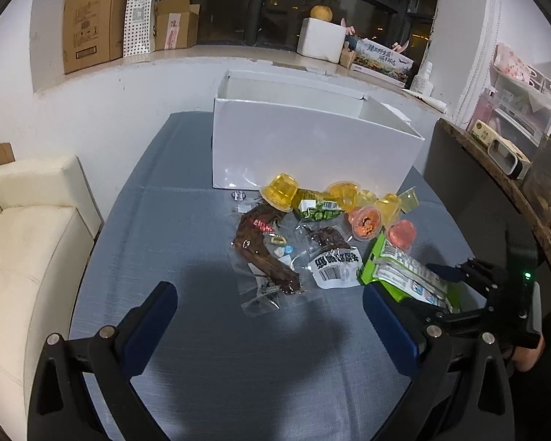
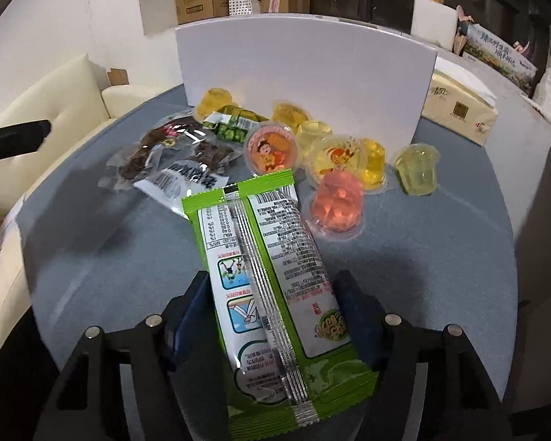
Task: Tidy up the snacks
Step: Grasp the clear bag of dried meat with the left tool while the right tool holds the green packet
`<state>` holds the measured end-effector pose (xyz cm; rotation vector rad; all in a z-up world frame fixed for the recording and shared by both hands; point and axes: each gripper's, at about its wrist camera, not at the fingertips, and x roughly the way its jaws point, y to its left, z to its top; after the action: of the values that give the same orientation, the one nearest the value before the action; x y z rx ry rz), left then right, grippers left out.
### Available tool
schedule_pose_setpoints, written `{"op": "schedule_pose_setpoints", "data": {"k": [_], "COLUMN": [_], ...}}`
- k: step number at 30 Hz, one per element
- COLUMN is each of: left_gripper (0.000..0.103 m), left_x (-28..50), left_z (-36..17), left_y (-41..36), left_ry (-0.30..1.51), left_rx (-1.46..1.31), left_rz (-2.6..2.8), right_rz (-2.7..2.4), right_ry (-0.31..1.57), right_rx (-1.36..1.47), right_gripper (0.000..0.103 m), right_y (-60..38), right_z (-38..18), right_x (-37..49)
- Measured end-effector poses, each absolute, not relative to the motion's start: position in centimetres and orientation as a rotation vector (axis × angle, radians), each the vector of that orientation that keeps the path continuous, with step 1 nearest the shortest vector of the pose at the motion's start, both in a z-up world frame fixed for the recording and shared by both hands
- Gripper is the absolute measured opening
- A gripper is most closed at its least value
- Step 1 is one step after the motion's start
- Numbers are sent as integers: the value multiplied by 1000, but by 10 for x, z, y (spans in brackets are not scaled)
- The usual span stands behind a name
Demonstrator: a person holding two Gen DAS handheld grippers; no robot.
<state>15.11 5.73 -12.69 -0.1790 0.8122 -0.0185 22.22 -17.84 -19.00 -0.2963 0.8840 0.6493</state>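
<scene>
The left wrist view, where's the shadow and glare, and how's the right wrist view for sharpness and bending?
Left wrist view: a dark shadow lies on the grey tablecloth ahead of the left gripper, and the white box front shows a faint sheen. Right wrist view: print on the green snack pack reads sharp; the box's top edge bows from the fisheye, and the corners are black.

a home living room, cream sofa (image 1: 29,228) beside the table, cardboard boxes (image 1: 92,18) on the windowsill

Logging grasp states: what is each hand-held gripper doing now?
Left hand-held gripper: open, empty.
Right hand-held gripper: closed on the green snack packet.
</scene>
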Motion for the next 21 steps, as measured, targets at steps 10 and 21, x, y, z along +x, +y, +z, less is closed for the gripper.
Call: {"op": "schedule_pose_setpoints", "data": {"k": [10,21], "left_gripper": [103,103], "left_x": [178,256], "left_z": [-152,-189], "left_y": [57,48], "left_ry": [861,971], "left_rx": [-184,-158], "left_rz": [5,122], "right_rz": [567,538], "right_ry": [799,741], "right_rx": [-139,-52], "right_gripper": [69,69], "right_y": [-208,-219], "right_z": [-147,-116], "right_x": [196,176]}}
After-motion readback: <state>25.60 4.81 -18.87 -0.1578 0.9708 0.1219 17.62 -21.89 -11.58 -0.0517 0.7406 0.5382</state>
